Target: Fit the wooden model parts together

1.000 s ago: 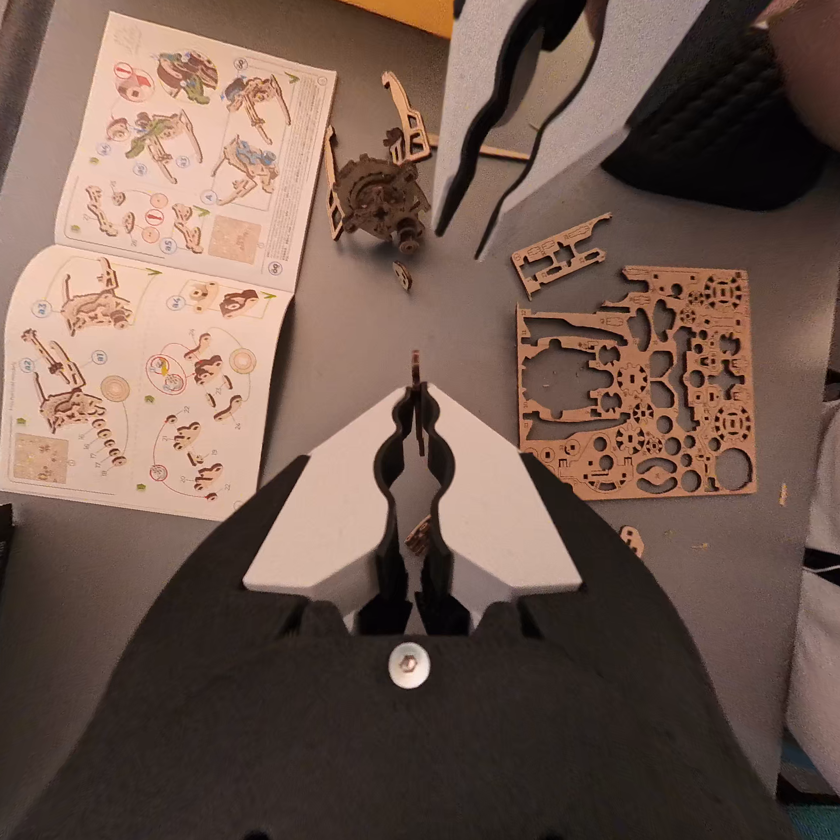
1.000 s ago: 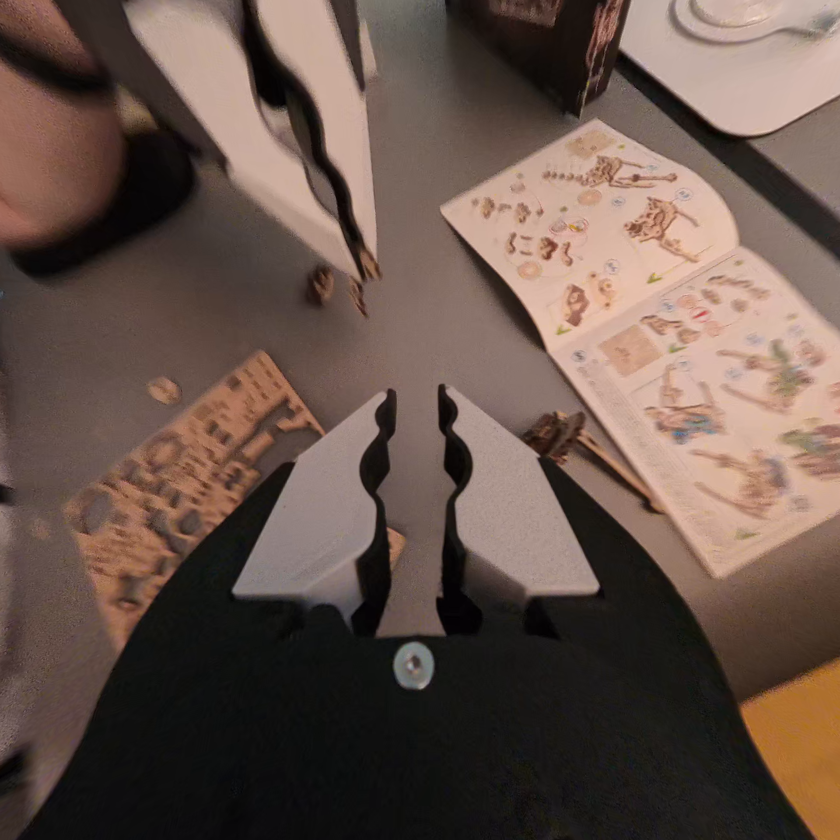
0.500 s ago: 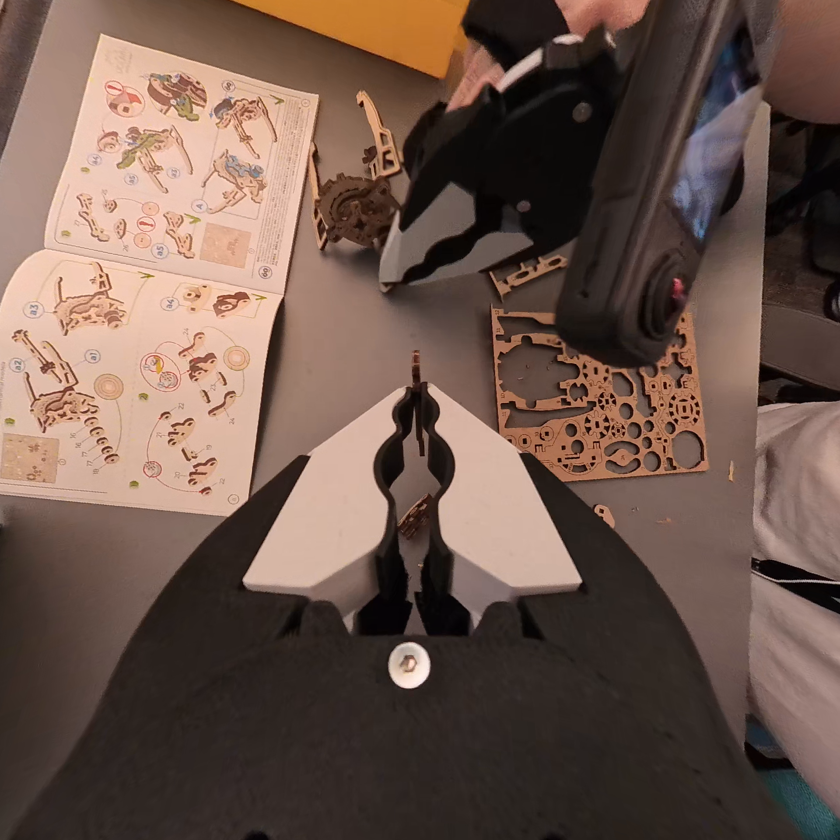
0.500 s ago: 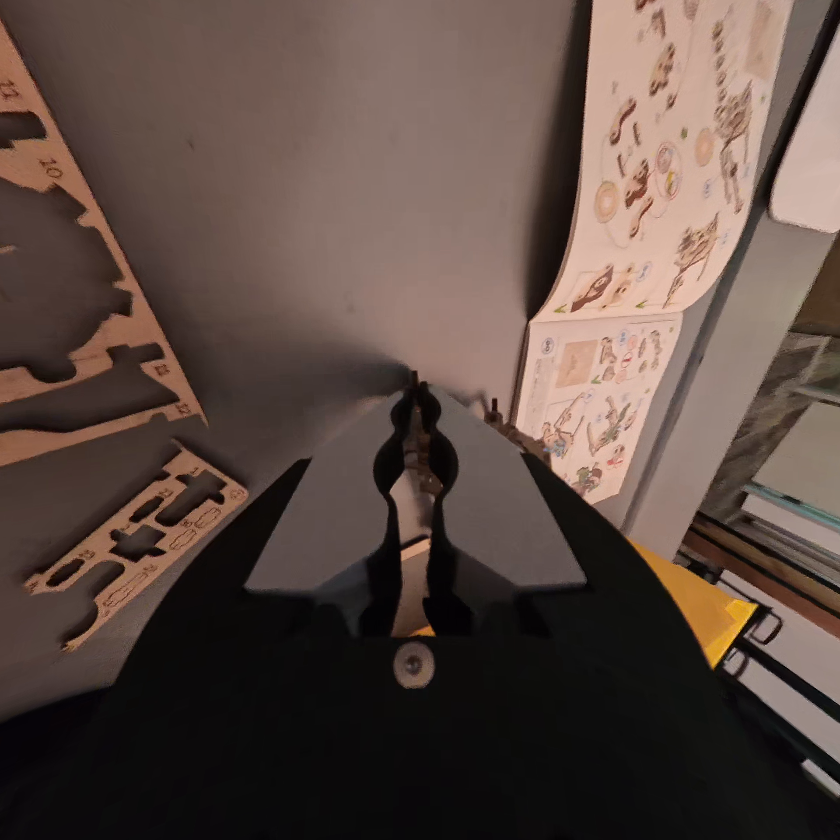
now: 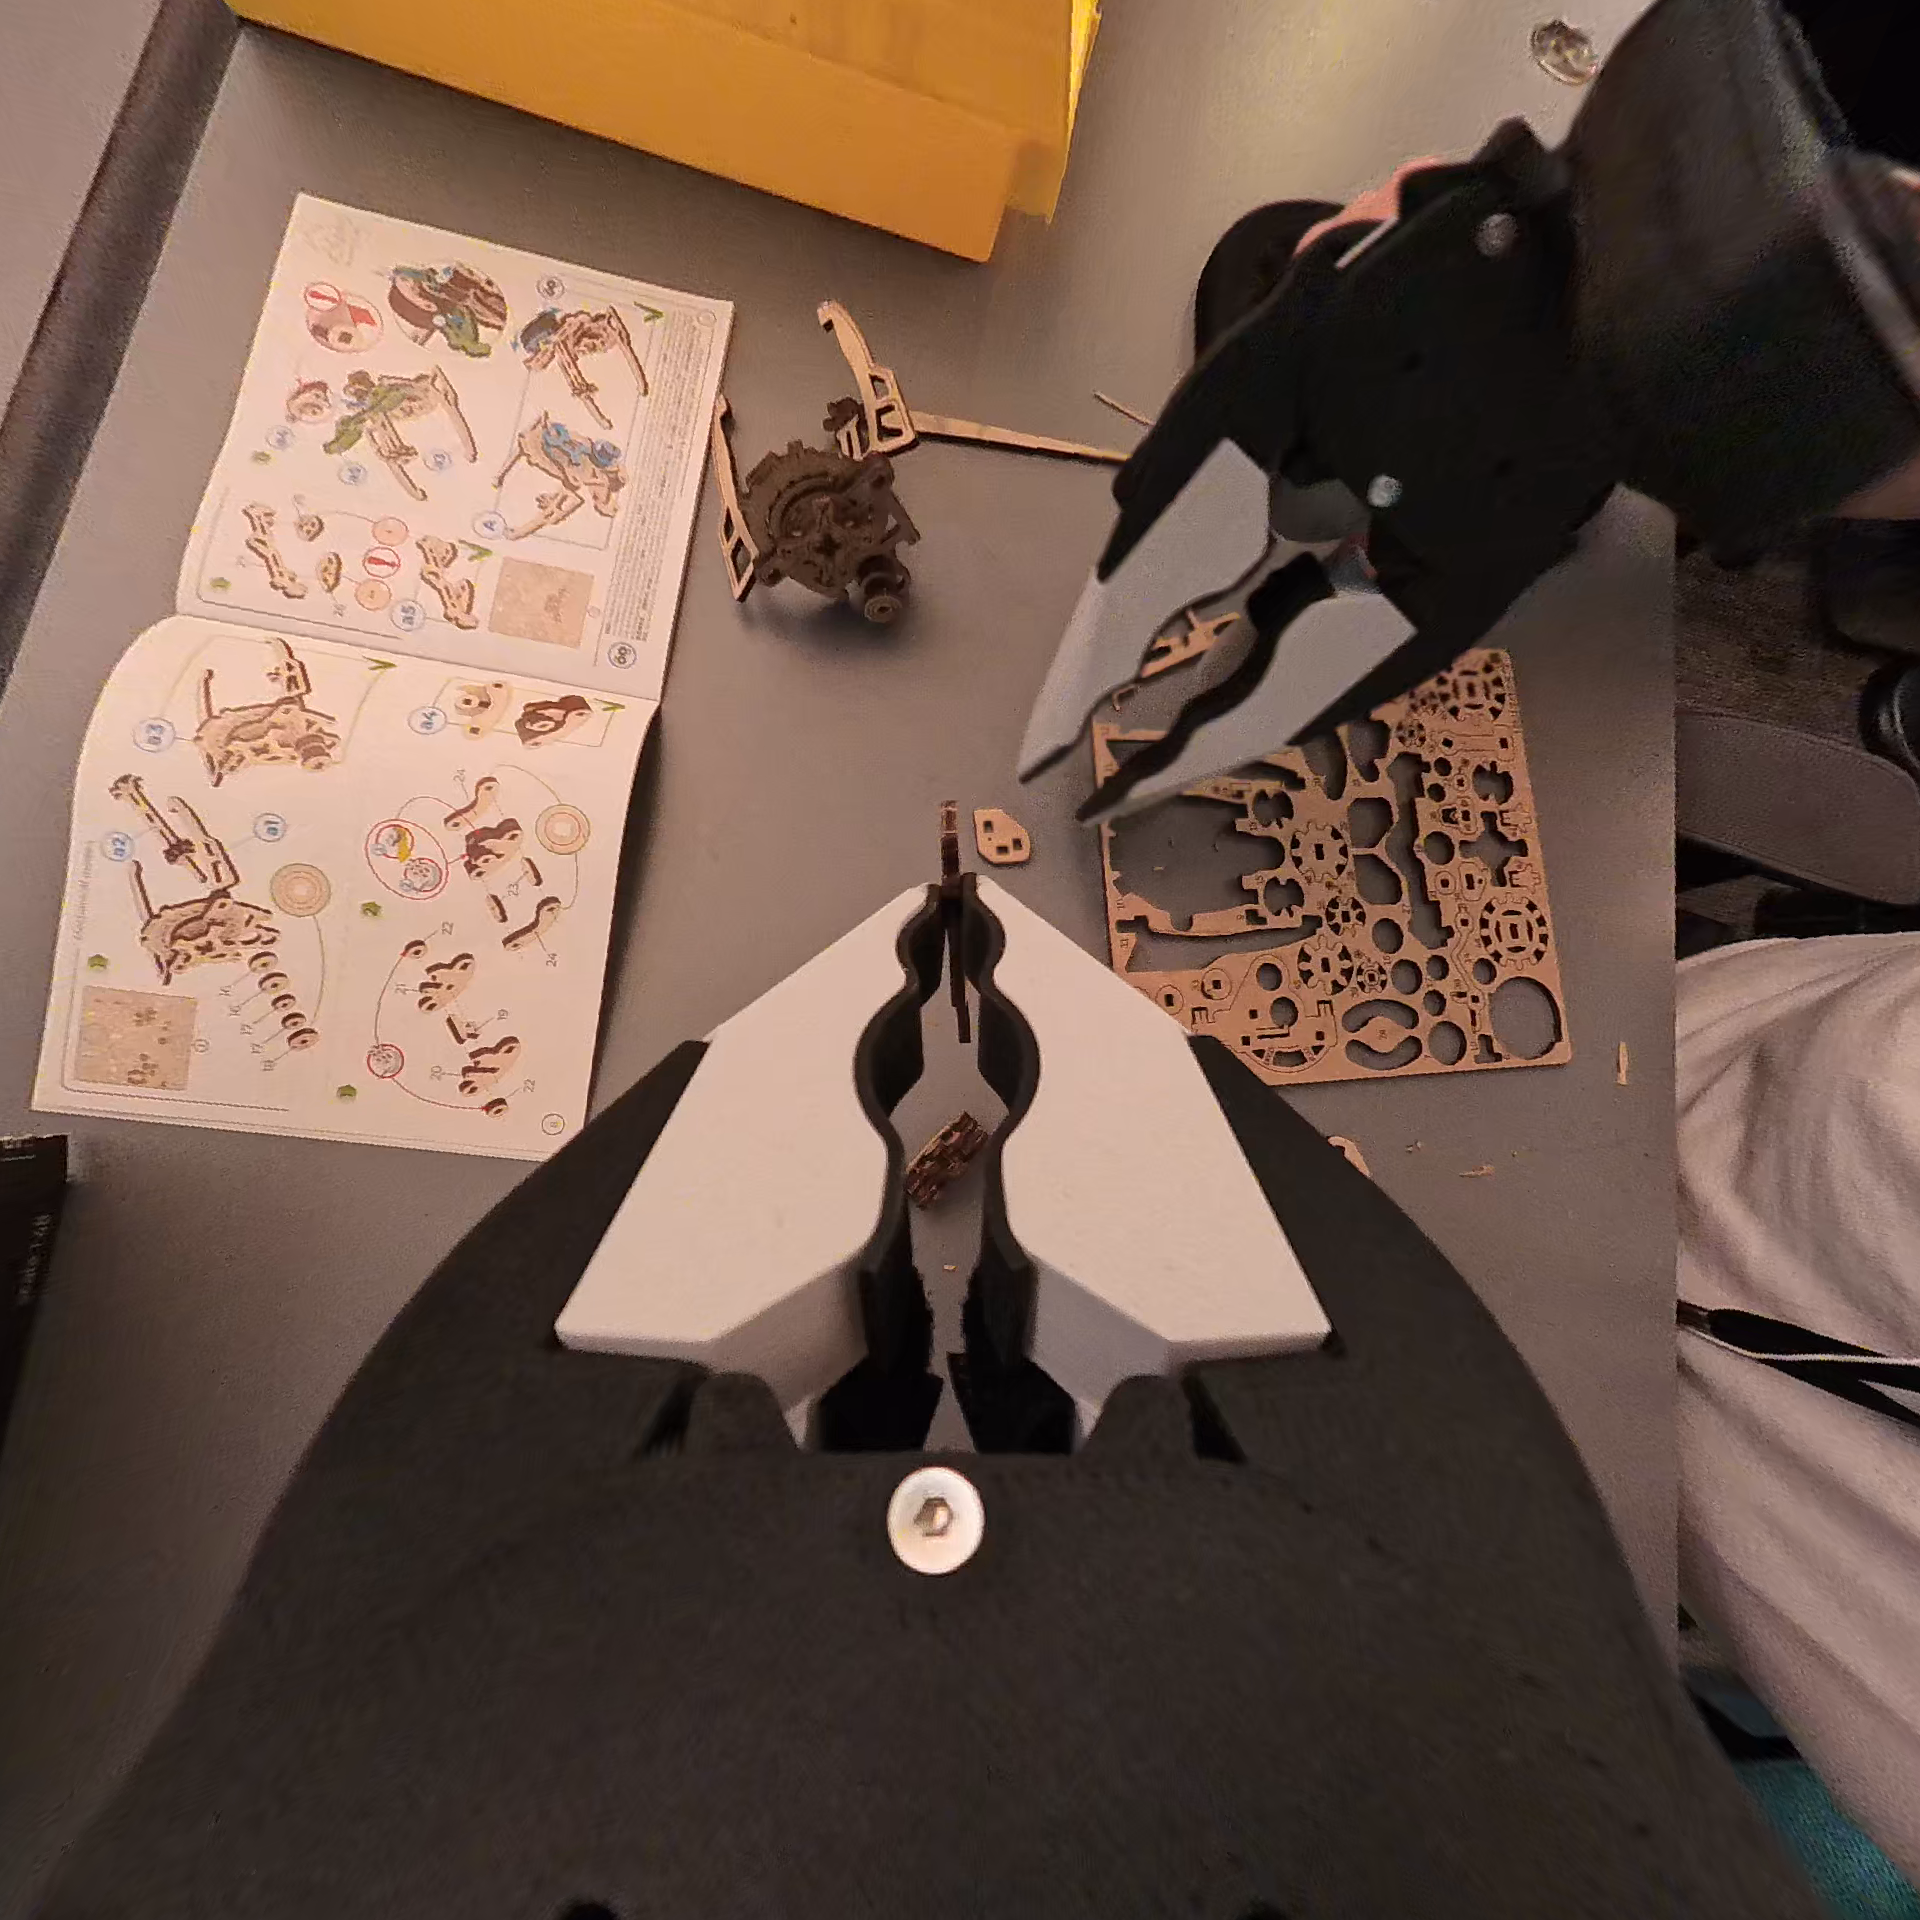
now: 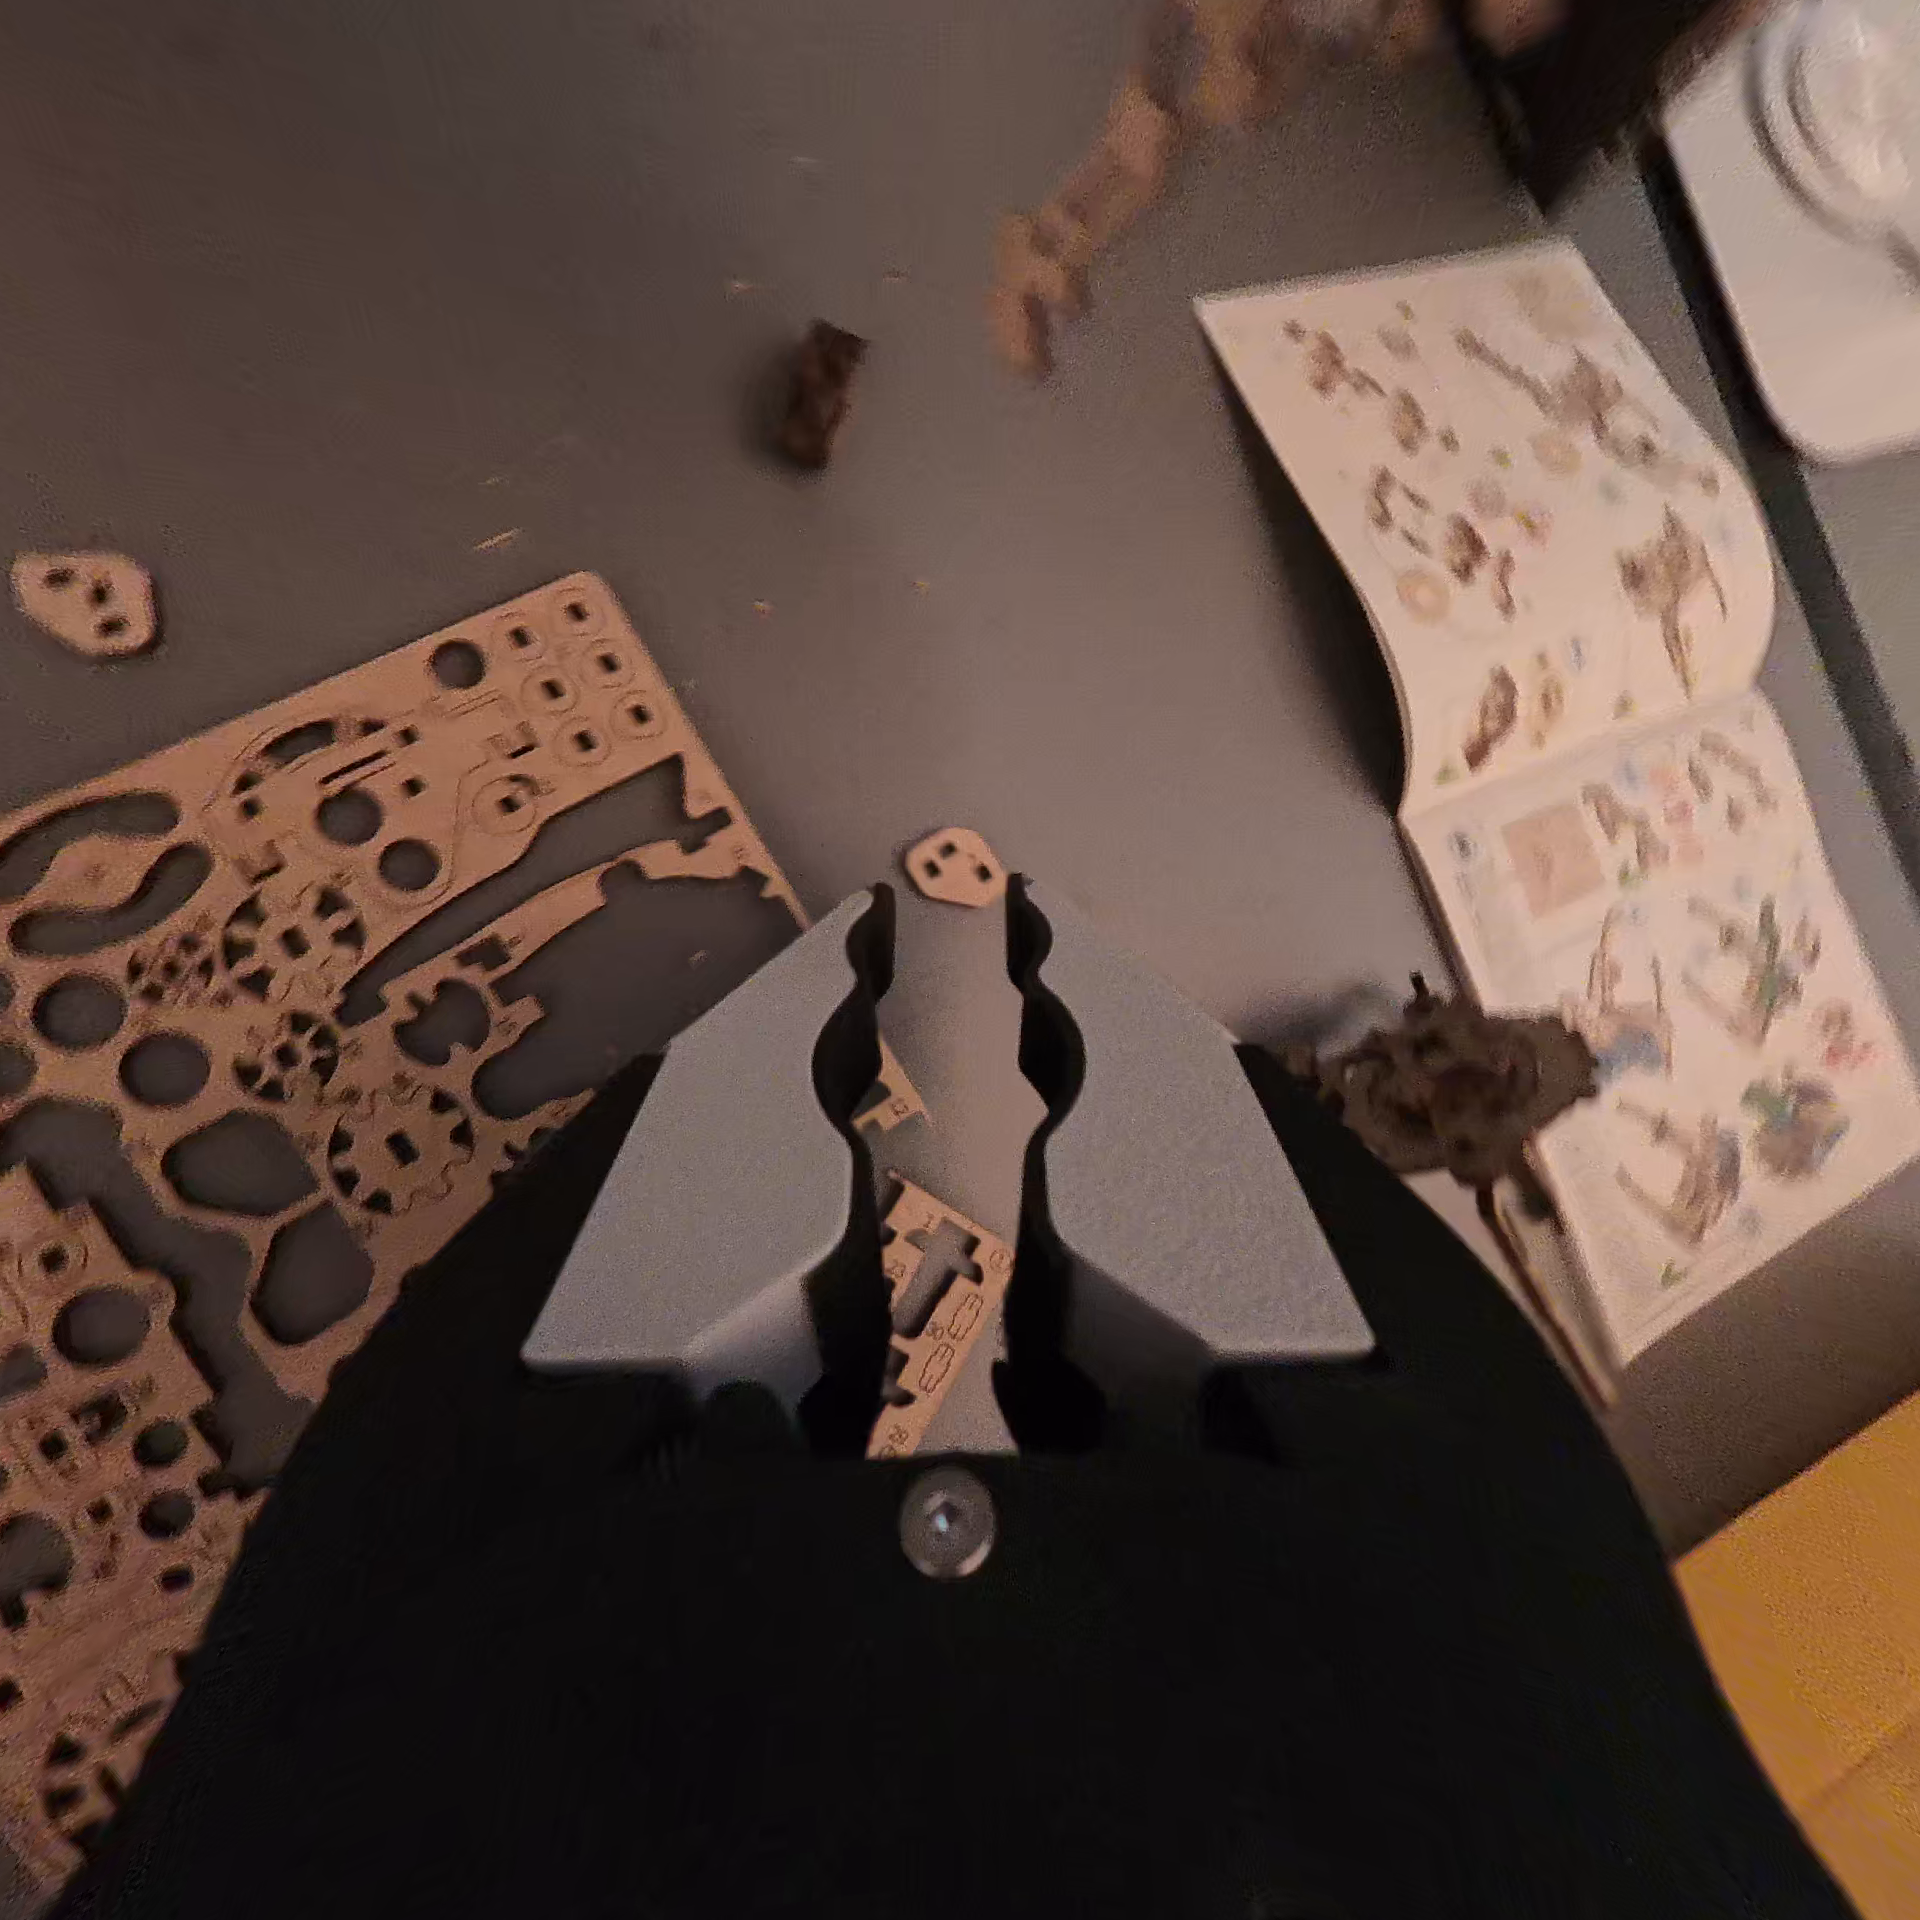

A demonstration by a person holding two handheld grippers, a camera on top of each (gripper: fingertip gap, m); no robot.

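My left gripper (image 5: 948, 883) is shut on a thin wooden piece (image 5: 948, 847), held edge-on above the grey table. A small flat tan piece with holes (image 5: 1001, 840) lies on the table just right of its tips. My right gripper (image 6: 940, 894) is open and empty, with that flat piece (image 6: 954, 868) just beyond its fingertips. In the left wrist view the right gripper (image 5: 1055, 798) hovers over the corner of the punched wooden sheet (image 5: 1330, 935). The partly built dark model (image 5: 826, 525) stands near the booklet and also shows in the right wrist view (image 6: 1444, 1081).
An open instruction booklet (image 5: 395, 675) lies at the left and a yellow box (image 5: 727, 94) at the back. A small dark sub-assembly (image 5: 943, 1158) lies under my left gripper. Another loose flat piece (image 6: 88, 603) and a small sheet offcut (image 6: 935, 1299) lie near the sheet (image 6: 260, 935). The tips of one gripper are about 11 cm away from the tips of the other.
My right gripper swung from beside the model to the sheet's corner and went from shut to open. The small flat piece now lies by my left tips. My left gripper kept its hold.
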